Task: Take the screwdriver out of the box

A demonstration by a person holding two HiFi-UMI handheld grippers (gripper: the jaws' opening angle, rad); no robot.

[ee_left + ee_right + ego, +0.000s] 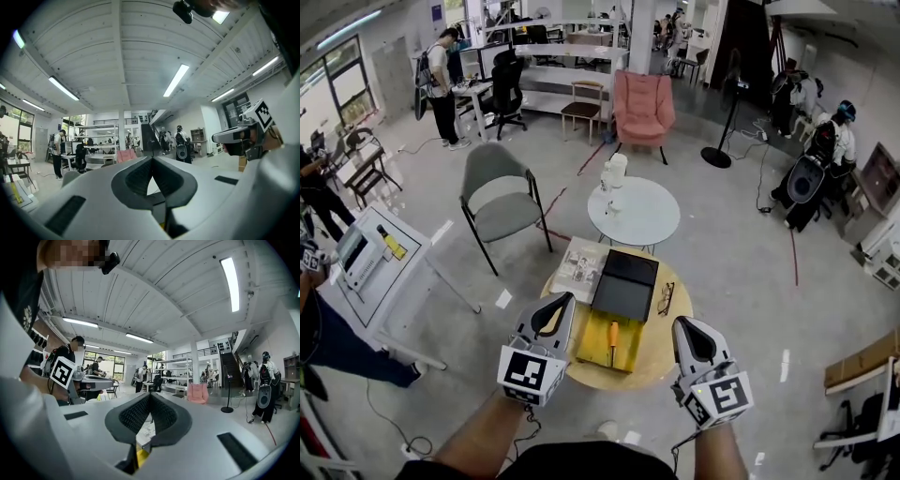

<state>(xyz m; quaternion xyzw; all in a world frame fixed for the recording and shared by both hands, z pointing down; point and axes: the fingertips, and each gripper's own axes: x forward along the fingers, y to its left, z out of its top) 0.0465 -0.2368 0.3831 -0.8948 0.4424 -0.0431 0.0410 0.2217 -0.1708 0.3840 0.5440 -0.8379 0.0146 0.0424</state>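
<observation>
both pinched closed, empty: left gripper [566,298], right gripper [682,324] flank open box [628,289] w/ screwdriver [613,339] inside.

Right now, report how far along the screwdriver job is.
Done: the box sits on the round table with its black lid open. In hand: nothing. The left gripper and right gripper are both shut and empty, held at the table's near edge. Left: the screwdriver lies in the box's yellow tray and is yet to be gripped and lifted out.
</observation>
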